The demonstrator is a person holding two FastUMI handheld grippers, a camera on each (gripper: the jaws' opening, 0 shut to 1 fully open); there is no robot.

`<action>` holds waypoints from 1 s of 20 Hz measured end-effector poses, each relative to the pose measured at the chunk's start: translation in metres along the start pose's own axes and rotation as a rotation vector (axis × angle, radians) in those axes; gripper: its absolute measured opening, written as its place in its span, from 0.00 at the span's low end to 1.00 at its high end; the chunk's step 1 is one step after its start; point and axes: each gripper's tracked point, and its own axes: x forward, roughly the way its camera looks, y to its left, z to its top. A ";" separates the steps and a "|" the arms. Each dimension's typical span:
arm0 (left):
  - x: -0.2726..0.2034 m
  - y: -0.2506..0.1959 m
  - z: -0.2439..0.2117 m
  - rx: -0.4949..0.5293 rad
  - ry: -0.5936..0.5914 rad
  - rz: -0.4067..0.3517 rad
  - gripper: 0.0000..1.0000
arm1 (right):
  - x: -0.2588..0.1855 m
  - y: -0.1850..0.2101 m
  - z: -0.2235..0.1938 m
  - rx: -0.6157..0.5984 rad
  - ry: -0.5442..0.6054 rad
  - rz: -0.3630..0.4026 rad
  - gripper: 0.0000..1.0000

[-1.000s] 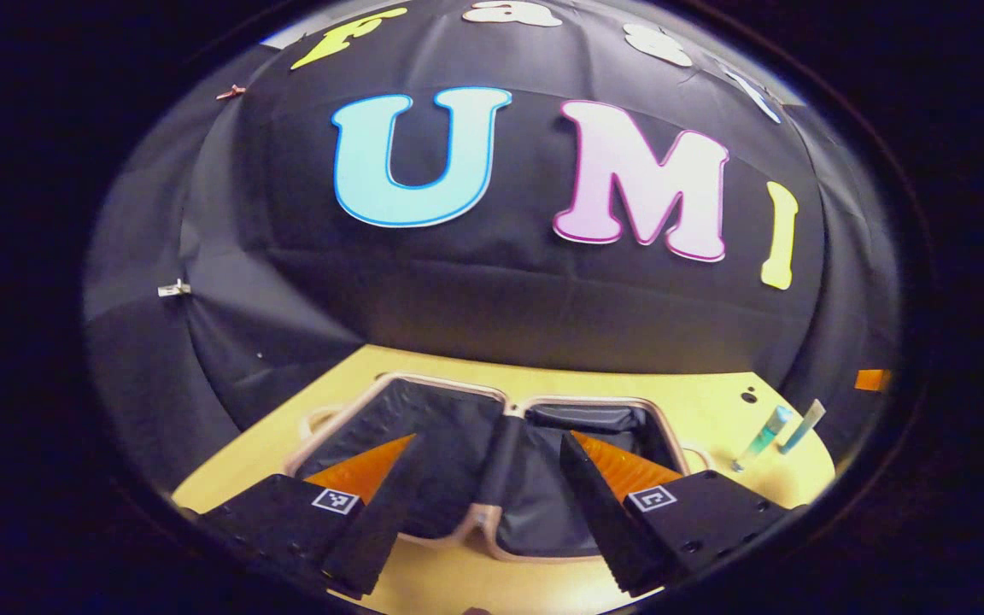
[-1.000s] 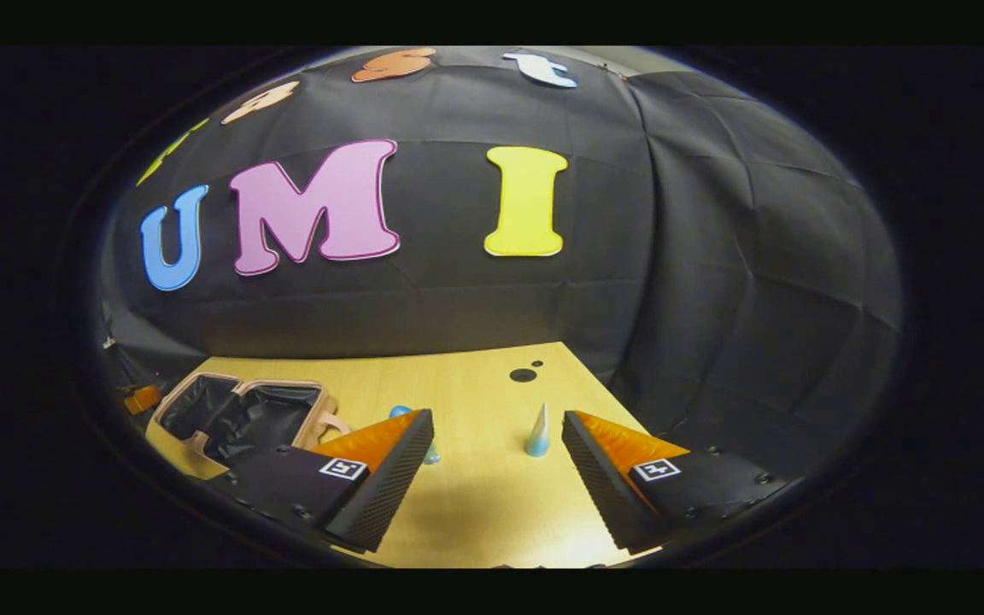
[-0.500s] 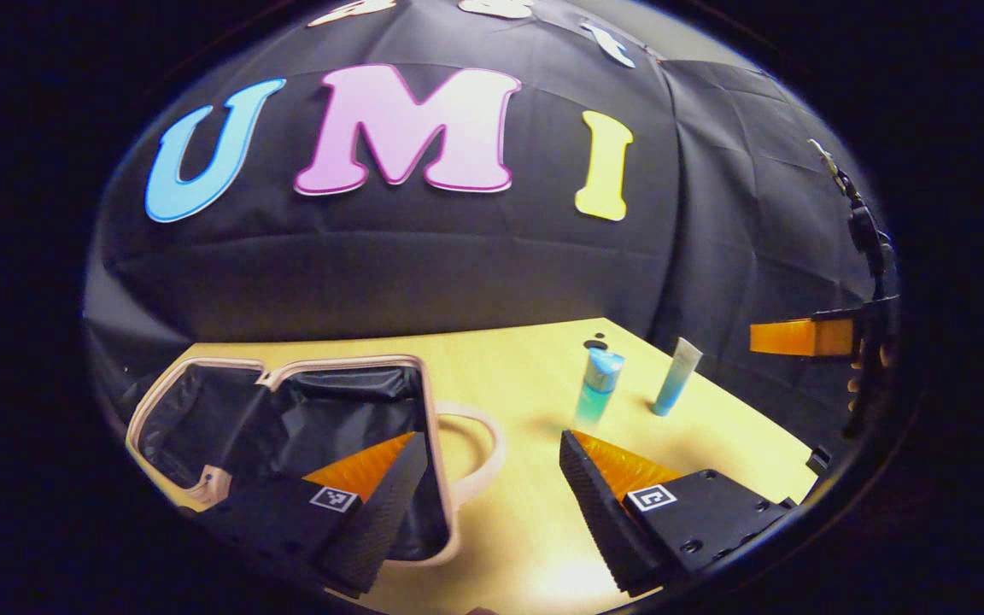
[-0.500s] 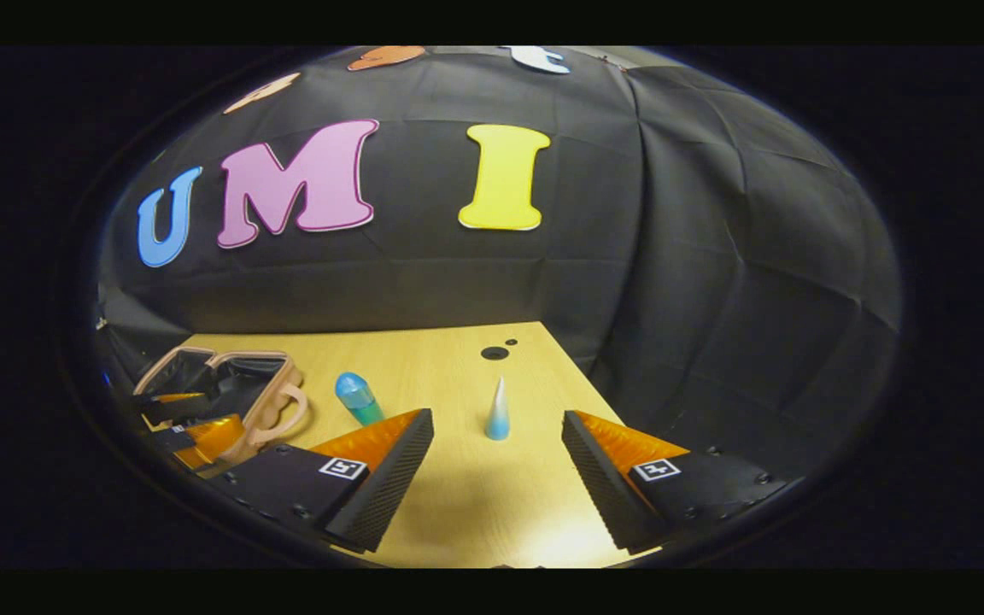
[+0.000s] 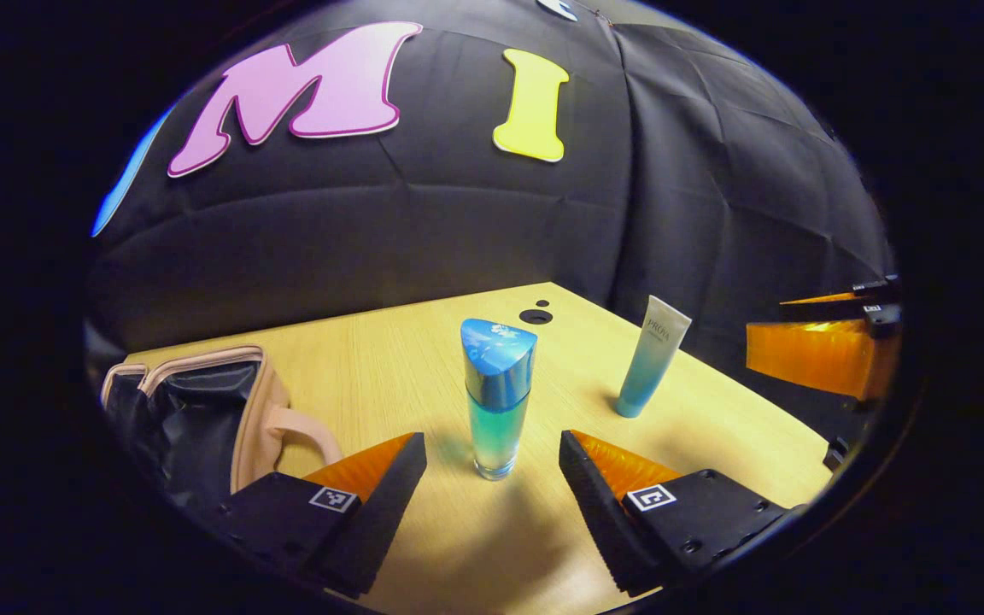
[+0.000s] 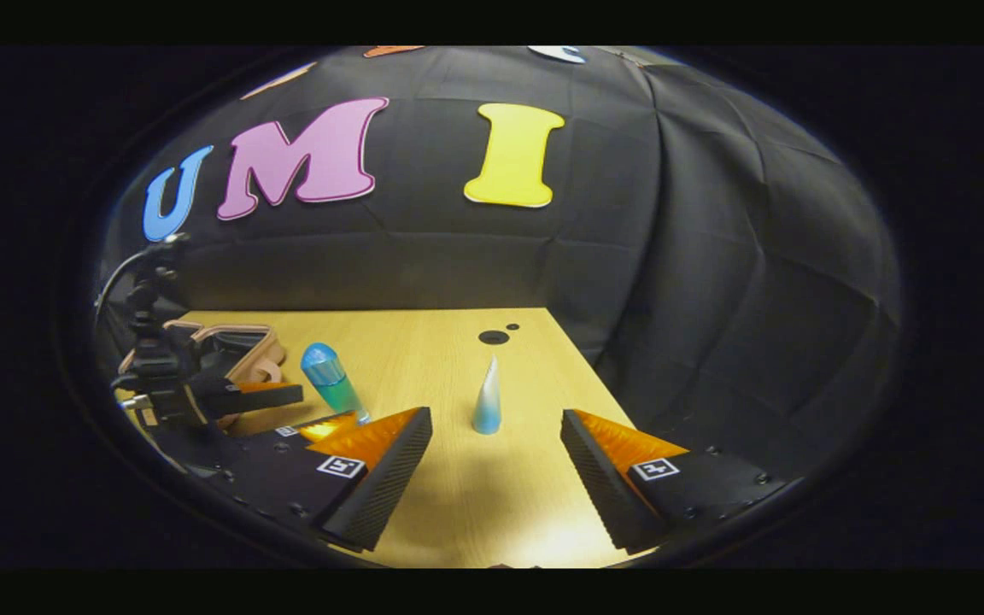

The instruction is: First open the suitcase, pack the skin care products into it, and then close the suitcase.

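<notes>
The pale wooden table [image 5: 389, 359] was seen spread before the black cloth wall, and on its far left the beige suitcase with black lining [image 5: 193, 410] lay open, so the opening step was judged done and the packing step in hand. Nothing could be made out inside the visible part of the case. The tall clear bottle of teal liquid with a blue cap [image 5: 496, 397] stood upright near the middle of the table, just ahead of the left gripper [image 5: 492, 457], whose black, orange-faced fingers were spread wide on either side of it without touching. To its right, well apart, the slim white-to-blue squeeze tube [image 5: 650, 359] stood on its cap. In the right gripper view the same tube [image 6: 487, 400] was seen lined up ahead of the right gripper [image 6: 496, 440], whose fingers were likewise held apart and empty. The next move was judged to call for the left fingers to be advanced around the bottle and pressed in low on its body, since a tall narrow bottle could be tipped easily. No obstacle was seen between bottle and suitcase.
</notes>
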 end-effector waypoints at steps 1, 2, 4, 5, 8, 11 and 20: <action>0.009 0.000 0.001 -0.005 0.005 0.000 0.99 | 0.007 0.000 -0.003 -0.001 0.008 0.001 0.97; 0.014 0.001 0.000 -0.012 0.008 -0.001 0.99 | 0.014 0.001 -0.004 -0.003 0.009 0.001 0.97; 0.027 -0.003 -0.002 -0.028 0.018 -0.013 0.93 | 0.028 0.002 -0.008 0.004 0.019 0.008 0.97; 0.034 -0.006 -0.005 -0.037 0.037 -0.024 0.91 | 0.035 0.002 -0.011 0.009 0.026 0.009 0.97; 0.047 -0.010 -0.007 -0.044 0.051 -0.015 0.83 | 0.051 0.006 -0.013 0.029 0.027 0.019 0.97; 0.053 -0.006 -0.011 -0.038 0.056 0.009 0.55 | 0.066 0.010 -0.018 0.026 0.031 0.028 0.94; 0.036 0.008 -0.018 -0.060 0.065 0.026 0.45 | 0.128 0.018 -0.043 0.021 0.047 0.002 0.98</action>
